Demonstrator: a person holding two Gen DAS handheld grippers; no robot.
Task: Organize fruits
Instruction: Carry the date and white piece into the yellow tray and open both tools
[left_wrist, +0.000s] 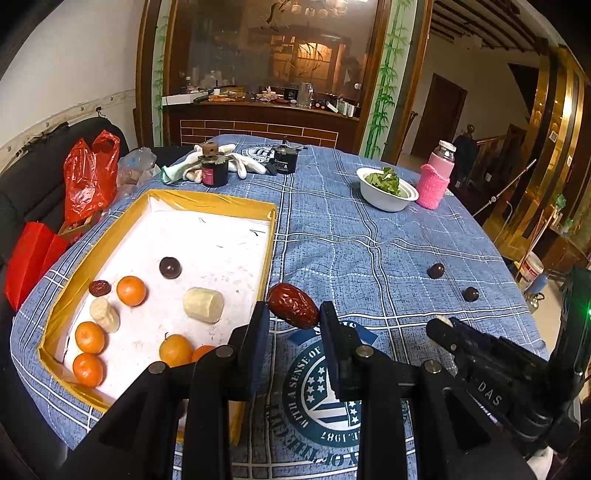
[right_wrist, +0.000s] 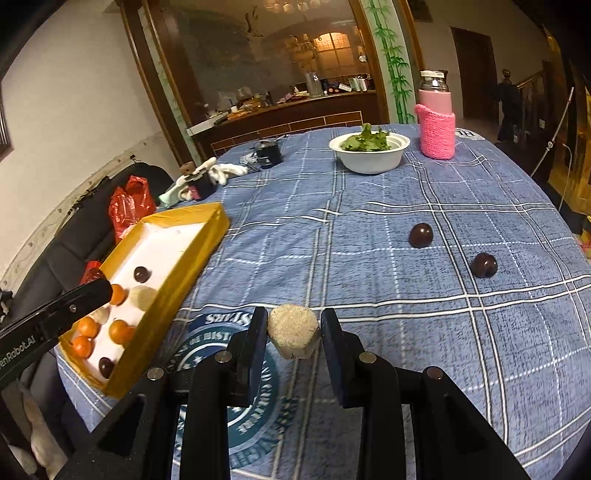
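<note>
My left gripper (left_wrist: 293, 314) is shut on a red date (left_wrist: 292, 305) and holds it above the blue cloth, just right of the yellow-rimmed tray (left_wrist: 271, 236). The tray holds several oranges (left_wrist: 131, 291), two pale cut pieces (left_wrist: 204, 304), a dark plum (left_wrist: 170, 267) and a second date (left_wrist: 99, 288). My right gripper (right_wrist: 293, 323) is shut on a pale cut piece (right_wrist: 293, 330) above the cloth, right of the tray (right_wrist: 184, 273). Two dark plums (right_wrist: 420, 235) (right_wrist: 483, 264) lie loose on the cloth; they also show in the left wrist view (left_wrist: 436, 270) (left_wrist: 471, 294).
A white bowl of greens (right_wrist: 369, 151) and a pink-sleeved bottle (right_wrist: 436, 122) stand at the far side. Black jars (left_wrist: 214, 170) and white gloves (left_wrist: 240, 162) lie at the back. A red plastic bag (left_wrist: 90, 177) sits on a dark chair left of the table.
</note>
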